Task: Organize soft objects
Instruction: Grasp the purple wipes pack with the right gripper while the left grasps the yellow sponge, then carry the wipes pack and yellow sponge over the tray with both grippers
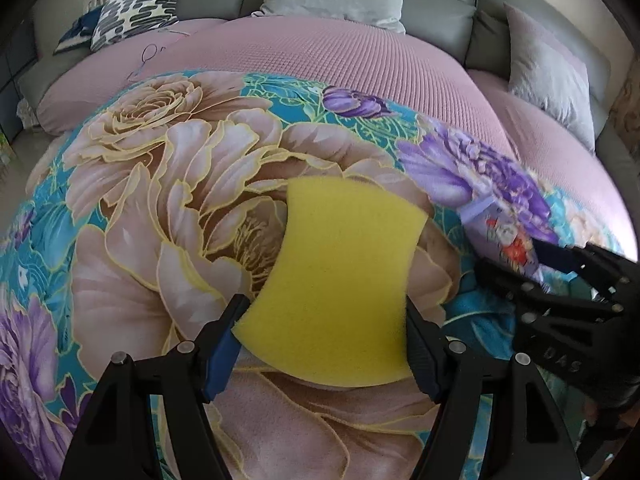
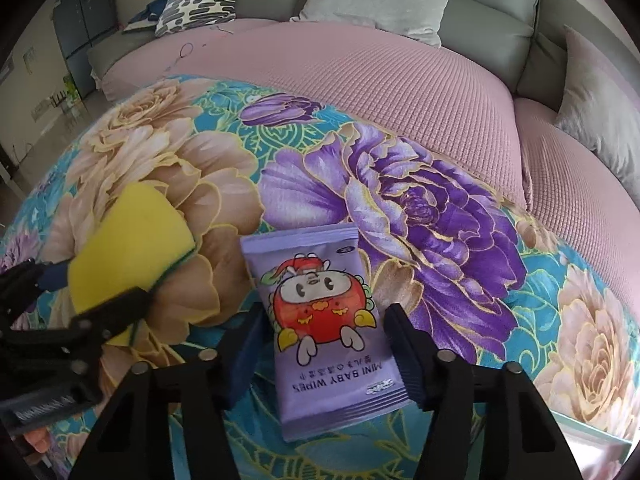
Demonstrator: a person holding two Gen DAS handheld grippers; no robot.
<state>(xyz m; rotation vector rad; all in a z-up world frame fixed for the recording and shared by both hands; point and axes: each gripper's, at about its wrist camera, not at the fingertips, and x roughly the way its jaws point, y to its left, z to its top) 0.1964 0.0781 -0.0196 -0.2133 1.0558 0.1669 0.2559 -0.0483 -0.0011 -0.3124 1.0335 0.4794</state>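
Grey sofa (image 2: 492, 12) cushions line the back, with a pink cover (image 2: 400, 80) spread over the seat and a floral blanket (image 2: 400, 208) laid in front of it. On the blanket lie a yellow sponge (image 1: 340, 280) and, just to its right, a purple wipes pack (image 2: 328, 320). The left gripper (image 1: 324, 344) is clamped on the sponge's near end, pads pressing both sides. The right gripper (image 2: 324, 344) straddles the pack; whether its pads touch it I cannot tell.
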